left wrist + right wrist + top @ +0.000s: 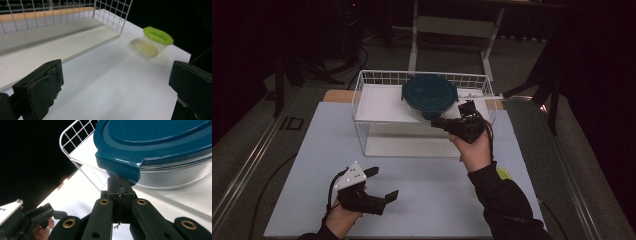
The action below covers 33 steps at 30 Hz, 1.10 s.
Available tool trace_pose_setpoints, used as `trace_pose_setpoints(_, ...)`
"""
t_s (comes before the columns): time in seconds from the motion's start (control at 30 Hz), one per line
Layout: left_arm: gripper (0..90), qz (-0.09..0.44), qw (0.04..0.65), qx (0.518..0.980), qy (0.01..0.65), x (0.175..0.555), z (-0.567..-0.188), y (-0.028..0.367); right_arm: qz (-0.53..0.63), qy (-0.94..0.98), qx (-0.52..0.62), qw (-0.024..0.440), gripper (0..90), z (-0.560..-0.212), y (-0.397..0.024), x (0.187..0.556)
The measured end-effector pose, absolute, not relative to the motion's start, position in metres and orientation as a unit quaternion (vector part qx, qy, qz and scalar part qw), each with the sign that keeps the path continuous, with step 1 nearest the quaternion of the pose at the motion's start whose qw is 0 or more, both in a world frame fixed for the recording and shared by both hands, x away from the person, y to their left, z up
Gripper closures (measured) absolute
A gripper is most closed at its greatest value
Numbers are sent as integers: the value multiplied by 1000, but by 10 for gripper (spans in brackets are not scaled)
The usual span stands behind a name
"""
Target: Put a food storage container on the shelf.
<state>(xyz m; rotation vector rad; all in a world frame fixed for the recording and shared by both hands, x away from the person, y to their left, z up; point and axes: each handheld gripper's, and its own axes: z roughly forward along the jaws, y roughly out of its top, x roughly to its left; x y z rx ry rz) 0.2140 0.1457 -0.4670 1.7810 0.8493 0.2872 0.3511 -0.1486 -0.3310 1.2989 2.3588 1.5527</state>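
Right gripper [443, 124]: held at about 1 o'clock from the worktop's middle, raised at the front edge of the wire basket, pointing toward 9 o'clock in the high view.
Right fingers [120, 185]: pressed together; their tips sit under the tab of the blue lid [160, 142], touching or just short of it, and the right gripper view does not settle whether the tab is pinched.
Container [430, 97]: a round clear tub with the blue lid on, standing on the white shelf [377, 102] inside the basket, toward the basket's 3 o'clock end.
Basket [362, 82]: white wire, at 12 o'clock on the worktop, its long side facing the person.
Left gripper [381, 184]: low over the worktop at about 7 o'clock, well apart from the basket, pointing toward 3 o'clock in the high view.
Left fingers [40, 85]: spread wide with nothing between them.
Small tub [154, 42]: clear with a green lid, blurred in the left gripper view, standing on the worktop near its far edge, just past the basket's corner.
Worktop [437, 195]: a pale board, bare between the two grippers.
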Motion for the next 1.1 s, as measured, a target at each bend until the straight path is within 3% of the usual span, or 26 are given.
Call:
trace_pose_setpoints(0.57, 0, 145, 554, 739, 355, 212, -471, 154, 502, 749, 432, 18, 899, -332, -144, 371)
trace_pose_setpoints(0.93, 0, 146, 552, 746, 344, 212, -472, 153, 503, 757, 417, 17, 896, -333, -140, 365)
trace_pose_setpoints(1.1, 0, 144, 553, 749, 334, 210, -469, 156, 508, 761, 402, 26, 780, -333, -143, 355)
